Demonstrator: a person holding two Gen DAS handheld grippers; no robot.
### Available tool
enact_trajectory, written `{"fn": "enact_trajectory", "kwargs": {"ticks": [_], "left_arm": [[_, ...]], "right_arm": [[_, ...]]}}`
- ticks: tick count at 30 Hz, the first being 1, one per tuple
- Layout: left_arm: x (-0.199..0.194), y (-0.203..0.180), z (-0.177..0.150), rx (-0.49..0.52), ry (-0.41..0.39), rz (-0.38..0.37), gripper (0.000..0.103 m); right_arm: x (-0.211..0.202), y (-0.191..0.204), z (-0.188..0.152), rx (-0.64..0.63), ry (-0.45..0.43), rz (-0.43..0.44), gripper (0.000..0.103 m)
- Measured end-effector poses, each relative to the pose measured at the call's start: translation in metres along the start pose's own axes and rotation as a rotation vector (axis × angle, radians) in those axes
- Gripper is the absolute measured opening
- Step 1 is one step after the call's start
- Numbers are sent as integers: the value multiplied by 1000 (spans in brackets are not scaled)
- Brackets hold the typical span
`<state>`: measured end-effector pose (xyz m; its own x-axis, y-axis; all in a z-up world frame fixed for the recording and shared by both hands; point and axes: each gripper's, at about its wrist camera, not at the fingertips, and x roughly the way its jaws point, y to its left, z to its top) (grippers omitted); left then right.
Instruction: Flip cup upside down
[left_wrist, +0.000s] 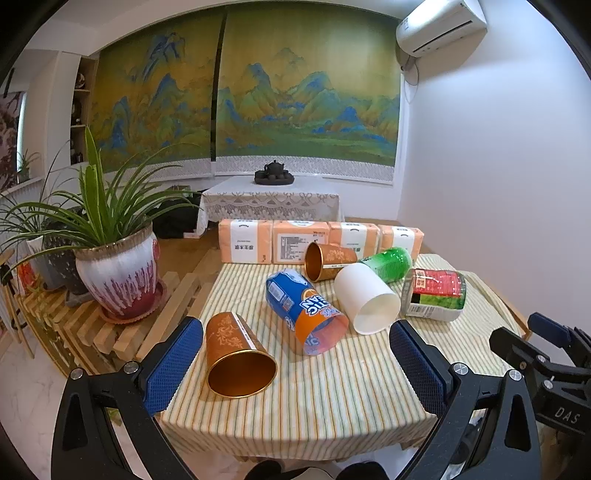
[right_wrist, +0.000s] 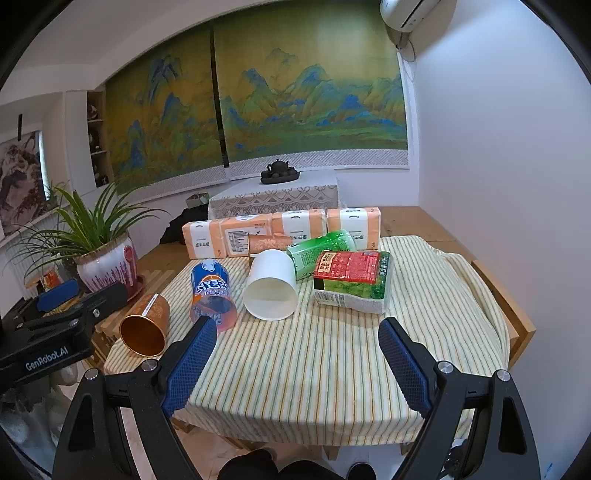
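Cups on their sides: two copper (left_wrist: 236, 354) (left_wrist: 327, 260), one white (left_wrist: 367, 299), one blue-orange (left_wrist: 304, 310); both grippers' (left_wrist: 295, 365) (right_wrist: 297, 365) jaws spread, empty.

The left gripper (left_wrist: 295, 365) hangs over the near edge of the striped tablecloth (left_wrist: 332, 398), its blue-padded fingers (left_wrist: 173, 365) spread wide with nothing between them. Just ahead of the left finger a gold cup (left_wrist: 236, 358) lies on its side, mouth open toward the tongs. Ahead, between the two fingers, a blue and orange cup (left_wrist: 304, 308) lies tipped over, and a white cup (left_wrist: 367, 297) lies just ahead of the right finger. Farther on lie a second gold cup (left_wrist: 327, 260), a green cup (left_wrist: 388, 262) and a red and green packet (left_wrist: 436, 293). The right gripper (left_wrist: 546, 354) pokes in off to the right. A potted plant (left_wrist: 118, 273) stands far left.
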<state>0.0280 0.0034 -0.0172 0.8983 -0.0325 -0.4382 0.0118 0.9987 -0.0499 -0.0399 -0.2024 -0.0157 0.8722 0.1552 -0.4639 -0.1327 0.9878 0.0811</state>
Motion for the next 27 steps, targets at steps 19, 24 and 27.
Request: {"fn": "enact_trajectory", "kwargs": {"ticks": [19, 24, 27], "left_arm": [[18, 30, -9, -28, 69, 14, 102], [21, 42, -12, -47, 85, 27, 102], [22, 49, -14, -60, 89, 29, 102]], "right_arm": [[69, 5, 38, -13, 132, 111, 87], [106, 8, 57, -10, 219, 138, 87], [134, 12, 72, -14, 288, 152, 87]]}}
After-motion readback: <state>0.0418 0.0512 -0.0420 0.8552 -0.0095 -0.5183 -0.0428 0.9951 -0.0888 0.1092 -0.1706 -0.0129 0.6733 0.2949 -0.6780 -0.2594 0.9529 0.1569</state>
